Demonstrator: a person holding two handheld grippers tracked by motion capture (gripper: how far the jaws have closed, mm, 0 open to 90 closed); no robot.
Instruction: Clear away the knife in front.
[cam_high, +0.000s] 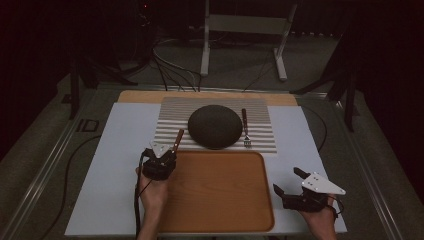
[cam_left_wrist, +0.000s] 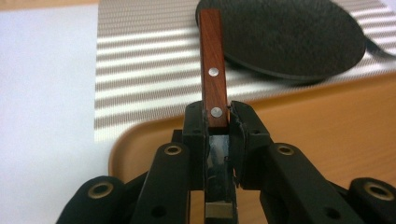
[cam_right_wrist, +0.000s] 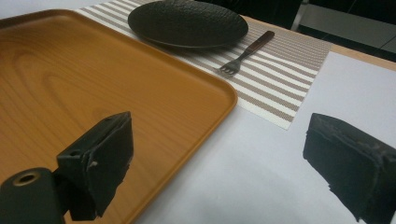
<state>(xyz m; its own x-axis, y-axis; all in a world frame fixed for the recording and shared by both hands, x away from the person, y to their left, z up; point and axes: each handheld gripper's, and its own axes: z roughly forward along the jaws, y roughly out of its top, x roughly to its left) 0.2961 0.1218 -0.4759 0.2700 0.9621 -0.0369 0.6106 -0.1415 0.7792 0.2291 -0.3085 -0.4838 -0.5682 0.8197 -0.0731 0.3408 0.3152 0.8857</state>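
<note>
The left gripper is clamping its black jaws tight on a knife with a flat reddish-brown wooden handle set with two round metal rivets; in the left gripper view a glimpse of shiny blade is showing low between the jaws. The knife's long axis is running straight out from the jaws, handle end pointing toward the far edge of the table, and it is lying over the near left corner of the striped mat, just beside the far left corner of the tray. The mat is woven, ribbed in pale and brown bands. On it a round, dark plate with a pebbled matte surface is sitting, and to its right a fork with a dark wooden handle is lying with its metal tines toward the tray. The tray is smooth orange-brown wood with visible grain, a raised rim and rounded corners, resting on the pale table near its front edge. The right gripper is resting wide open with nothing between its jaws, near the front right corner of the table. The right gripper view is showing the plate's rough texture and the fork's tines clearly, where the high view is showing the whole layout.
</note>
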